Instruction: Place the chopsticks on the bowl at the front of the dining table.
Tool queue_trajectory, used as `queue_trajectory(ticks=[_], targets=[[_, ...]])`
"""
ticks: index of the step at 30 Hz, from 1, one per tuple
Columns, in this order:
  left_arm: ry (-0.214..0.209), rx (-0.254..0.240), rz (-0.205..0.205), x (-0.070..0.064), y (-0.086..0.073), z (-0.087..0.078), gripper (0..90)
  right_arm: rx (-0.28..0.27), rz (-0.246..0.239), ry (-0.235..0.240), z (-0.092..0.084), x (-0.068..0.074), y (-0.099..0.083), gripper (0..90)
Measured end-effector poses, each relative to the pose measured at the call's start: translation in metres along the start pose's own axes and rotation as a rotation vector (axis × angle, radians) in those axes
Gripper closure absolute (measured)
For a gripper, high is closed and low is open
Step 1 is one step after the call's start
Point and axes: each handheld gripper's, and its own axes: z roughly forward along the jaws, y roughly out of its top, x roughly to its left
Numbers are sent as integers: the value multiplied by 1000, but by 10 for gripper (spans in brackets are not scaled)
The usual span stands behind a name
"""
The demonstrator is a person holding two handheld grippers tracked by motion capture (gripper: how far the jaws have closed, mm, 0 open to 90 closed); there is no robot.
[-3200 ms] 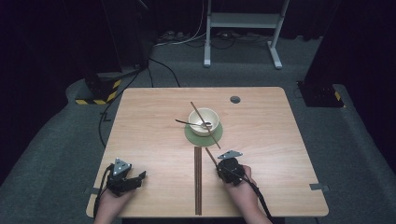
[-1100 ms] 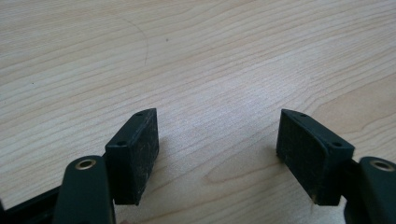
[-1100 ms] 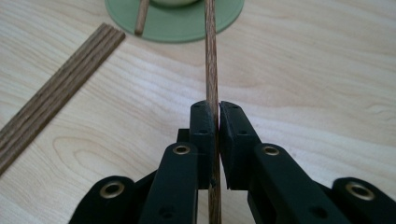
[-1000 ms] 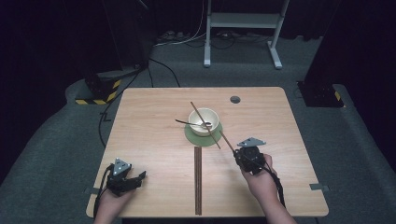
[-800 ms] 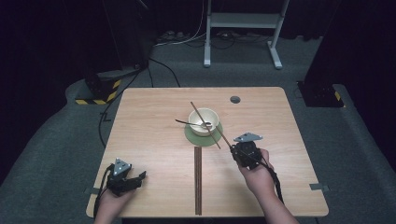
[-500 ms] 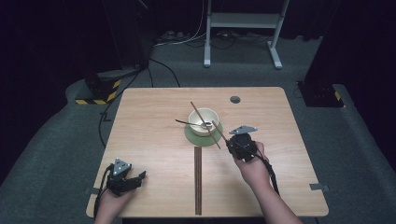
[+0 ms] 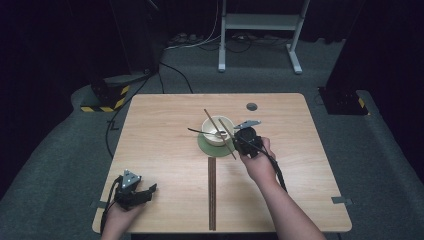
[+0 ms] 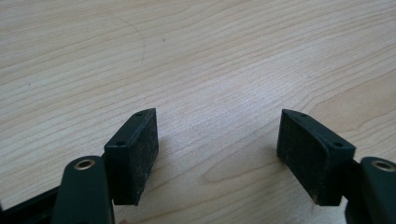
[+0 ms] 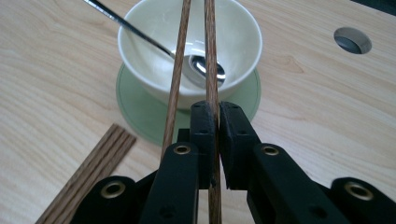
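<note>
Dark grey carpet surrounds the pale wooden table (image 7: 165,125) I work at, which has a dark striped wooden strip (image 7: 212,192) inlaid near my edge. Toward the middle, a round pale green saucer (image 9: 140,109) carries a cream ceramic bowl (image 9: 154,28) with a metal spoon (image 9: 205,67) lying in it. Two brown wooden chopsticks (image 9: 176,79) lean across the bowl's rim. My right gripper (image 9: 217,116) is pressed together, pinching one chopstick just beside the bowl; the other stick lies free alongside. My left gripper (image 8: 217,140) rests near the table's front left corner, spread wide over bare wood.
</note>
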Motion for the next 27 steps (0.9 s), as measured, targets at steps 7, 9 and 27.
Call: queue_trajectory(ticks=[7,9,27], targets=[[8,1,1,-1,0,-1,295,0,8,-7,10,-1,14,839],[1,-5,-7,-1,0,0,295,14,19,-11,17,-2,16,840],[1,-2,-8,0,0,-1,294,34,44,7,50,2,47,839]])
